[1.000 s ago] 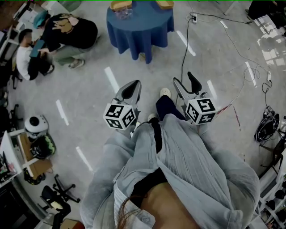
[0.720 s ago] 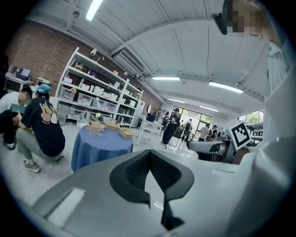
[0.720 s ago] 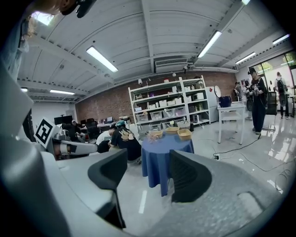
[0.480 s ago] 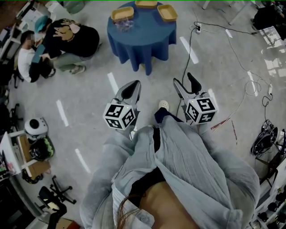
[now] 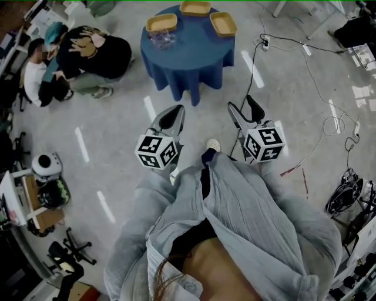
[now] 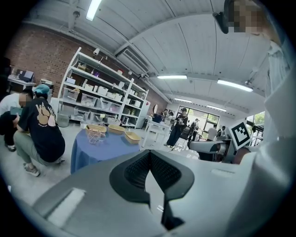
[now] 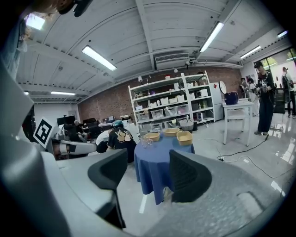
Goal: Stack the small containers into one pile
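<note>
Three shallow tan containers (image 5: 161, 23) (image 5: 195, 7) (image 5: 223, 23) sit apart on a round table under a blue cloth (image 5: 188, 59), beside a clear wiry item (image 5: 163, 40). The table stands several steps ahead of me. My left gripper (image 5: 174, 110) is held at waist height and points at the table, shut, with its pads meeting and nothing between them (image 6: 149, 155). My right gripper (image 5: 242, 103) is level with it, open and empty (image 7: 148, 169). In the right gripper view the containers (image 7: 170, 132) show on the table (image 7: 155, 166) between the jaws.
Two people crouch on the floor left of the table (image 5: 82, 53). Cables and a power strip (image 5: 264, 42) trail across the floor on the right. Shelving (image 7: 171, 104) stands behind the table, a white table (image 7: 238, 111) and a standing person (image 7: 264, 97) to the right.
Both grippers have been carried forward, so the blue table and its containers lie lower and nearer in the head view. Neither gripper's jaws have changed.
</note>
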### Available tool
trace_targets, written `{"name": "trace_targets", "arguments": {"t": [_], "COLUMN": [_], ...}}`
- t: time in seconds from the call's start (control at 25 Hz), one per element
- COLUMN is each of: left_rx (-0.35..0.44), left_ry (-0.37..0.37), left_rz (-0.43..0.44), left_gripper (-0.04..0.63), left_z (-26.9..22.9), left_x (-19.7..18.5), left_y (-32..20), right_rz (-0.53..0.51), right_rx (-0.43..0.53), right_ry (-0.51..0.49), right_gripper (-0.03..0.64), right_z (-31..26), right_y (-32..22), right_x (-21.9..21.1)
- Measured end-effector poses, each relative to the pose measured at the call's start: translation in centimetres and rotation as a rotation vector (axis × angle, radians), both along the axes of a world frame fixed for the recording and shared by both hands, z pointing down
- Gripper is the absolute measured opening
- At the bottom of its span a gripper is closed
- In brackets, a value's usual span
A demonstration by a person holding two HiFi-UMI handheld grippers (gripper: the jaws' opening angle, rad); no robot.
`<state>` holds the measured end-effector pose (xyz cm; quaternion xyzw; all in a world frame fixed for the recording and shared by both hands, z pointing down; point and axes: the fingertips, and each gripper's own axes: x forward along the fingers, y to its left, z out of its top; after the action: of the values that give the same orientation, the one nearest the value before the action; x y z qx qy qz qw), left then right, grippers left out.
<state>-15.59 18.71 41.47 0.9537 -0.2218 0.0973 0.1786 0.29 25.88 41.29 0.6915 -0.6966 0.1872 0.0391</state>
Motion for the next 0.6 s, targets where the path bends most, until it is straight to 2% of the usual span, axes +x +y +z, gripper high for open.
{"name": "trace_targets", "arguments": {"t": [0.6], "left_rx": [-0.004], "left_ry": [-0.01], "left_rz": [-0.038], "left_gripper": [0.015], "left_z": [1.0], "left_x": [2.7], "left_y": [-1.5], "right_rz": [-0.029], "right_rx": [-0.001], "right_ry": [-0.022], "right_gripper": [0.284], "right_z": [0.9], "right_y": [-1.9], "right_x": [2.8]}}
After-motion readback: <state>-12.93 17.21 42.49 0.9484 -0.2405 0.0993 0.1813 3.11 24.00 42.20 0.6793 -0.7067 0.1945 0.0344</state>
